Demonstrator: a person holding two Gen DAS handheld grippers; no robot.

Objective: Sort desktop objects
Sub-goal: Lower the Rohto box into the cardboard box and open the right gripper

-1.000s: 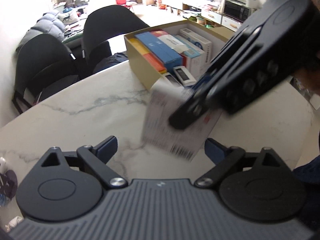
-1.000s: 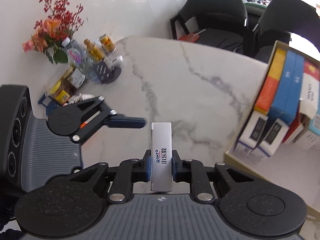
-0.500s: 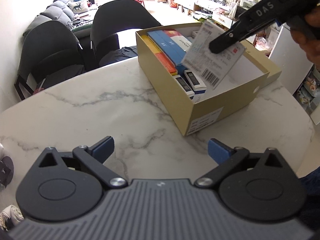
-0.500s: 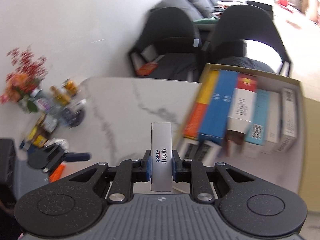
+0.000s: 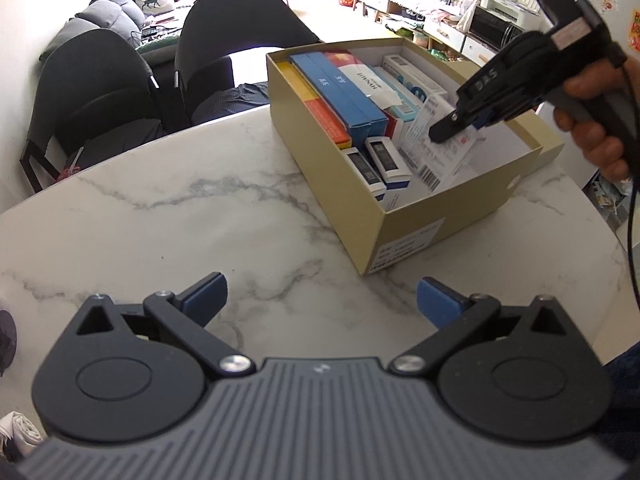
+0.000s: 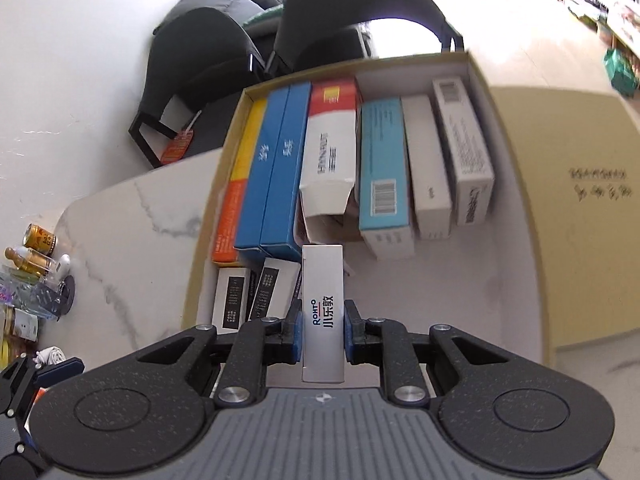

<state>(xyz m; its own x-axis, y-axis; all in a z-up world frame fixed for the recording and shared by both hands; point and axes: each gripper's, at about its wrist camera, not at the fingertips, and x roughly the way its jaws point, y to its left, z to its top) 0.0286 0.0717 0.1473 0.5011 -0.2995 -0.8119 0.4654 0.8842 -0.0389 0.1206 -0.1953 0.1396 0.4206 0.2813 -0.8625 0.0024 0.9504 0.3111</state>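
While held over the white marble tabletop (image 5: 168, 236), left gripper (image 5: 322, 294): jaws spread wide, nothing between the blue pads, clear marble ahead. Two black shell chairs (image 5: 92, 92) beyond the far table edge; cluster of small bottles and jars (image 6: 28, 276) at the table's left end. Right gripper (image 6: 323, 330): clenched on a narrow white carton with blue lettering (image 6: 323, 312), held tilted inside the open tan cardboard box (image 5: 404, 216), low over its bare white floor. Box contents, packed along the far and left walls: orange-yellow carton (image 6: 238, 184), two long blue cartons (image 6: 276, 172), red-and-white carton (image 6: 330, 148), teal carton (image 6: 382, 164), two grey-white cartons (image 6: 448, 160), two small black-labelled white packs (image 6: 248, 296) at the near left. Held carton just beside those packs; contact cannot be told.
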